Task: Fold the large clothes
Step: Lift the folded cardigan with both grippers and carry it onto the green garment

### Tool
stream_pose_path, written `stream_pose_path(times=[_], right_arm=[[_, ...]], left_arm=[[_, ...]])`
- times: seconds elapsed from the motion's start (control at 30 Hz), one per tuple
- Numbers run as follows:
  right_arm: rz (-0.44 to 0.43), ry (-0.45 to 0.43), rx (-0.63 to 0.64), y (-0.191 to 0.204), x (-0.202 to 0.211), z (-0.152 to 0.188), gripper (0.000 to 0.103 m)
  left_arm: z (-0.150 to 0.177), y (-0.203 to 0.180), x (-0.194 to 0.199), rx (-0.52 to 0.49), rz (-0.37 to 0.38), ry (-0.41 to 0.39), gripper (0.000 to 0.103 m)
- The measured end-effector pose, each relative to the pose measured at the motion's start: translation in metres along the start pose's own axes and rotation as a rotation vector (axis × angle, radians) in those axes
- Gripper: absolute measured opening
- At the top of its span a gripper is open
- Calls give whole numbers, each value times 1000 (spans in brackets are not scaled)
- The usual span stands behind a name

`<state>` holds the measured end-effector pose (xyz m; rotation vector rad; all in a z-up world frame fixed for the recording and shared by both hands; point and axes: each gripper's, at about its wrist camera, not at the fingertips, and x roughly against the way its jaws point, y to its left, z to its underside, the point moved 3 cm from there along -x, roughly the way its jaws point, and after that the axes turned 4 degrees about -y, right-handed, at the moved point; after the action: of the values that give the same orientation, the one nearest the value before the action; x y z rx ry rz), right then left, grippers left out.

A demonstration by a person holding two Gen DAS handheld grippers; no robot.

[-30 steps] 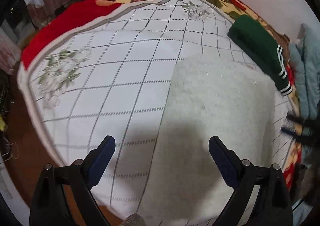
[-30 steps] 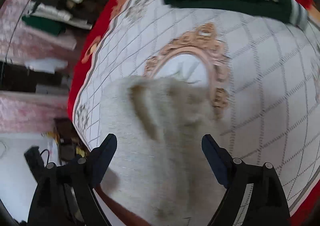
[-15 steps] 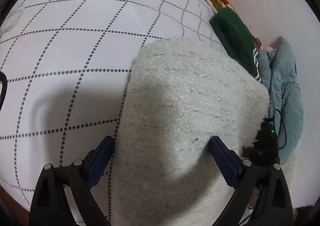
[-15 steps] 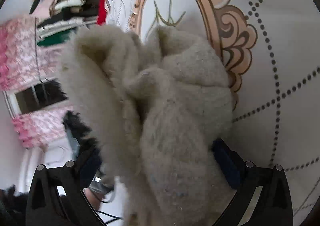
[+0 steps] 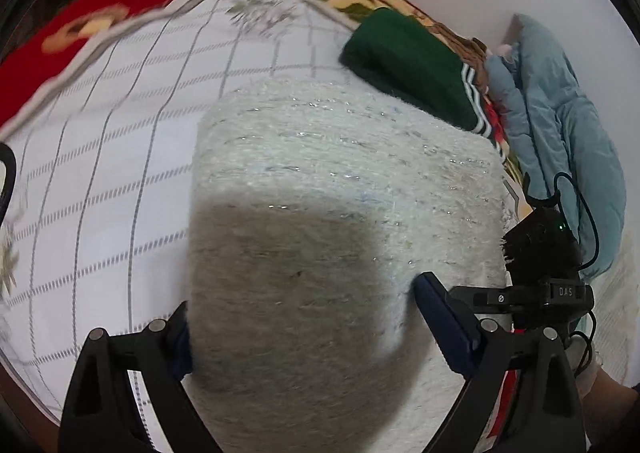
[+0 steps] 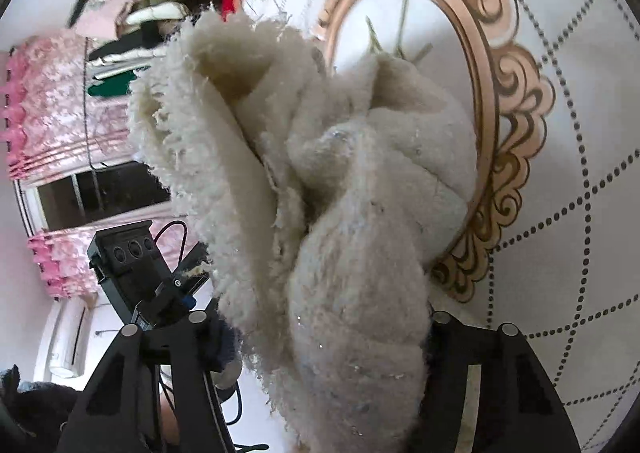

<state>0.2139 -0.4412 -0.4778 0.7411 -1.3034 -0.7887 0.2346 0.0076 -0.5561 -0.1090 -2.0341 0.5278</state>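
A folded cream fuzzy sweater [image 5: 340, 193] lies on the white checked bedspread [image 5: 120, 141]. My left gripper [image 5: 304, 329] has its jaws wide apart on either side of one end of the bundle; the left finger is partly hidden behind the fabric. In the right wrist view the sweater's other end [image 6: 340, 213] shows bunched layers and a frayed edge, and my right gripper [image 6: 324, 337] straddles it with jaws wide, the pads hidden in the fluff. Whether either gripper pinches the cloth is unclear. The other gripper's body [image 6: 132, 265] shows at the left.
A folded dark green garment with white stripes [image 5: 412, 65] lies at the bed's far side. A light blue padded jacket [image 5: 560, 141] lies against the wall. The bedspread has a gold oval frame print [image 6: 480, 93] and a red floral border [image 5: 80, 25]. Clothes shelves [image 6: 132, 21] stand beyond.
Both grippers came down from above onto the ends of the folded sweater and now straddle it. The bundle looks raised slightly at the right end. Jaw width is about the same.
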Motion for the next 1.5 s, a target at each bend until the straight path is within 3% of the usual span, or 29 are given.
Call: stream_pose_path(times=[0.27, 0.47, 0.67, 0.83, 0.93, 1.03, 1.13, 1.23, 1.3, 1.47, 1.5], right_arm=[[-68, -111, -36, 20, 49, -24, 63], [-97, -220, -67, 51, 113, -80, 63], [-78, -287, -60, 94, 176, -180, 63], [-58, -335, -95, 97, 221, -292, 63], [13, -337, -127, 70, 242, -359, 63], [108, -294, -185, 34, 236, -393, 62], [121, -289, -198, 23, 233, -407, 64], [163, -295, -177, 31, 227, -398, 75], [257, -304, -137, 30, 228, -385, 87], [498, -419, -16, 60, 241, -349, 89], [564, -455, 3, 70, 245, -339, 103]], left_arm=[[-63, -55, 0, -110, 38, -23, 93], [-144, -107, -15, -202, 84, -32, 93], [-255, -146, -53, -248, 108, -51, 93], [-339, -171, -135, -282, 124, -13, 93], [-358, -173, -197, -278, 128, 66, 93], [-359, -164, -253, -299, 62, 136, 93], [-358, -158, -262, -305, 73, 140, 95], [-356, -158, -250, -315, 68, 140, 95], [-348, -159, -236, -335, 25, 111, 95], [-342, -170, -193, -416, -145, -34, 99], [-343, -170, -188, -419, -165, -54, 99]])
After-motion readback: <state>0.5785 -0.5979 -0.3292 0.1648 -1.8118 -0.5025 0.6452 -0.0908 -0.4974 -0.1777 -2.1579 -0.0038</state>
